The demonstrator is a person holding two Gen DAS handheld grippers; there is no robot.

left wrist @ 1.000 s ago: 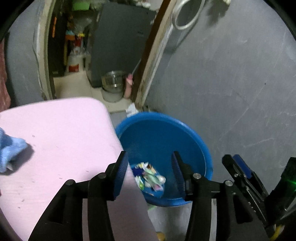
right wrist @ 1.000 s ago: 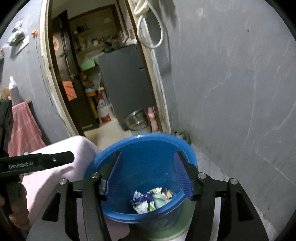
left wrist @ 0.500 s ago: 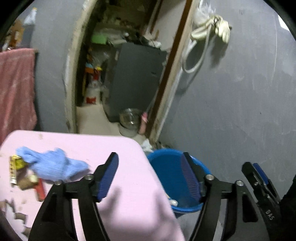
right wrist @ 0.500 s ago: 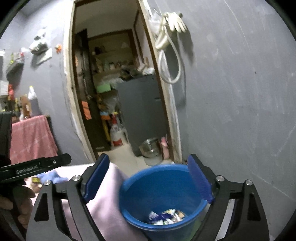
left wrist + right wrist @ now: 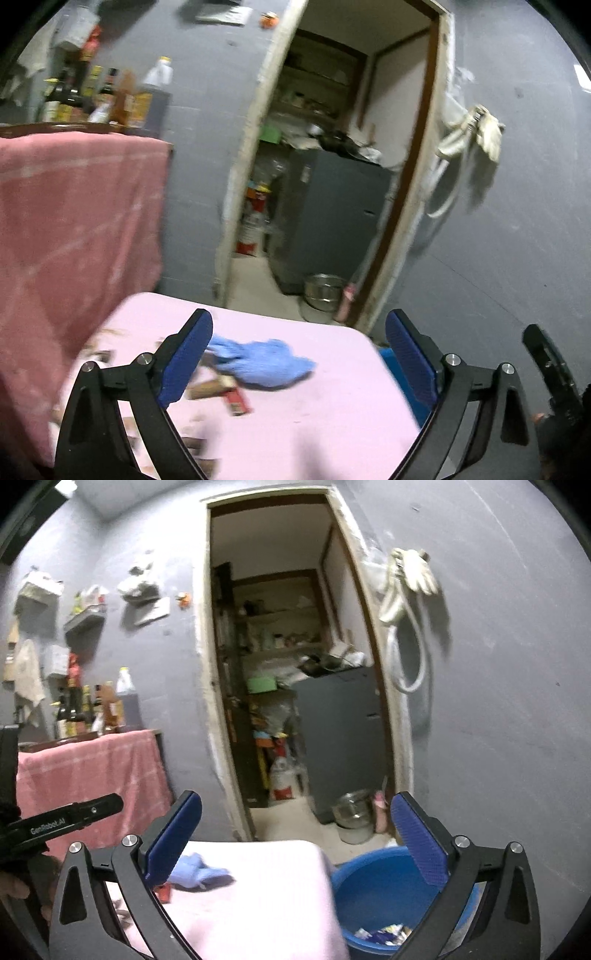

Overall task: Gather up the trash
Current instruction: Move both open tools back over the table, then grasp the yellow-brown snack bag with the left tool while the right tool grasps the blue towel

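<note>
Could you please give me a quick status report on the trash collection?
Both hand-held grippers opening, nothing between jaws. Wrappers in blue bucket; scraps and blue cloth remain on pink table. Nothing in the way.

Between the left gripper's fingers [image 5: 192, 354] lies the table [image 5: 314, 417]; on it a crumpled cloth [image 5: 258, 360] sits just ahead of the left finger, with wrappers [image 5: 221, 391] touching its near side. Beyond the right finger is the bucket [image 5: 376, 893], beside the table's right edge, with trash [image 5: 384, 933] in it. Far ahead, past both fingers, stands a doorway [image 5: 295, 686]; a pot [image 5: 352, 814] sits on its floor.
</note>
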